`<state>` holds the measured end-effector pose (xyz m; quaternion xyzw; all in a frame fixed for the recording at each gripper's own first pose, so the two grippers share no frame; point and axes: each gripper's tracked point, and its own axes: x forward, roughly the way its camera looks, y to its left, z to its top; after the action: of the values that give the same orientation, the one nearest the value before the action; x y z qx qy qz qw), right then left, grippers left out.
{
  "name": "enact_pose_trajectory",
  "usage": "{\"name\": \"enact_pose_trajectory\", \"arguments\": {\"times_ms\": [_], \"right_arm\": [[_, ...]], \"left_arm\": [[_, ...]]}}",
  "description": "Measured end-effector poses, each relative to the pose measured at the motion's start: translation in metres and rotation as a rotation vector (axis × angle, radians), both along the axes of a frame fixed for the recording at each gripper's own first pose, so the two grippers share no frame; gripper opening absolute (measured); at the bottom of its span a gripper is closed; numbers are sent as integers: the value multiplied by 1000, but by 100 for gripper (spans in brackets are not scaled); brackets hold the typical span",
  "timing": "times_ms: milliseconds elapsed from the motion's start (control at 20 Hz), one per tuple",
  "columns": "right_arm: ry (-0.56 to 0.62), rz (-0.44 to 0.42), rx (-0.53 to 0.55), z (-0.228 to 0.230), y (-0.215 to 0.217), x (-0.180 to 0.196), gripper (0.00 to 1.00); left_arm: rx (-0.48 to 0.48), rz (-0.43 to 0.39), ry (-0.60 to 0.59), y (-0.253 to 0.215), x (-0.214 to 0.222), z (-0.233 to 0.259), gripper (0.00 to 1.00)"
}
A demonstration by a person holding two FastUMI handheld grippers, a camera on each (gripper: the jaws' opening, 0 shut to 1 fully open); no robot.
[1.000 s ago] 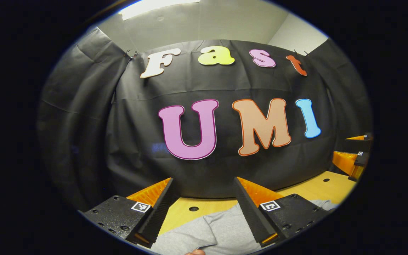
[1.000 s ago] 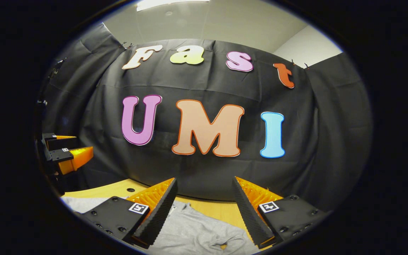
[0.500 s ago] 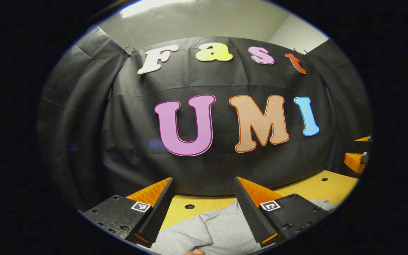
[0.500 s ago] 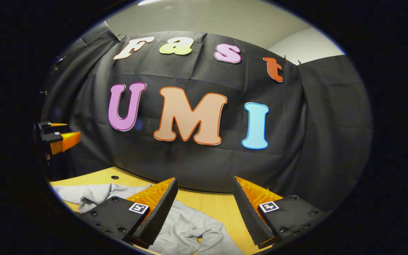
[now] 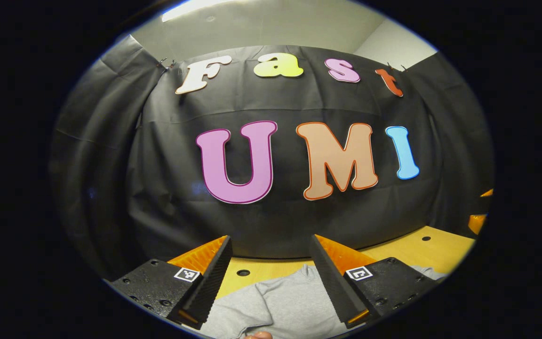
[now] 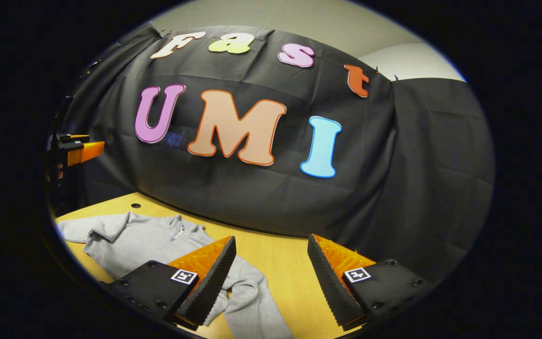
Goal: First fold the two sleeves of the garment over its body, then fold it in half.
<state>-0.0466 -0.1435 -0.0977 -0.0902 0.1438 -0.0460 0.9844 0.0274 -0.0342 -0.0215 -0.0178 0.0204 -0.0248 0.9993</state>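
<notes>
right gripper (image 6: 271, 278) tipped down since a second ago, open above sleeve (image 6: 252, 301) | left gripper (image 5: 271, 278) open over garment (image 5: 285, 306) | folding not begun

The garment (image 6: 158, 240) lies on the table (image 6: 275, 263) before the wall, its sleeve (image 6: 252, 301) toward the right tool (image 6: 271, 273).

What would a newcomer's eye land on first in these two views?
First the grey garment, spread unfolded on the wooden table at lower left of the right gripper view, one sleeve trailing toward the open right claw. In the left gripper view, the open left claw hangs over the same grey fabric. Behind everything hangs the black cloth wall.
</notes>
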Motion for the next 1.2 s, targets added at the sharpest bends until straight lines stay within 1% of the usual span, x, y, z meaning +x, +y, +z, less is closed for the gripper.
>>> {"name": "enact_pose_trajectory", "arguments": {"times_ms": [300, 650, 700, 1050, 1200], "right_arm": [[135, -46, 4, -51, -36, -32, 97], [342, -74, -16, -127, -67, -89, 99], [364, -81, -13, -135, -71, -102, 98], [526, -128, 51, -191, -86, -149, 98], [590, -132, 65, -211, -88, -168, 98]], "left_arm": [[-6, -8, 16, -8, -1, -5, 96], [10, -12, 26, -14, -3, -10, 96], [12, -14, 25, -16, -3, -10, 96], [25, -31, 23, -24, -3, -10, 96], [30, -33, 23, -26, -2, -10, 96]]}}
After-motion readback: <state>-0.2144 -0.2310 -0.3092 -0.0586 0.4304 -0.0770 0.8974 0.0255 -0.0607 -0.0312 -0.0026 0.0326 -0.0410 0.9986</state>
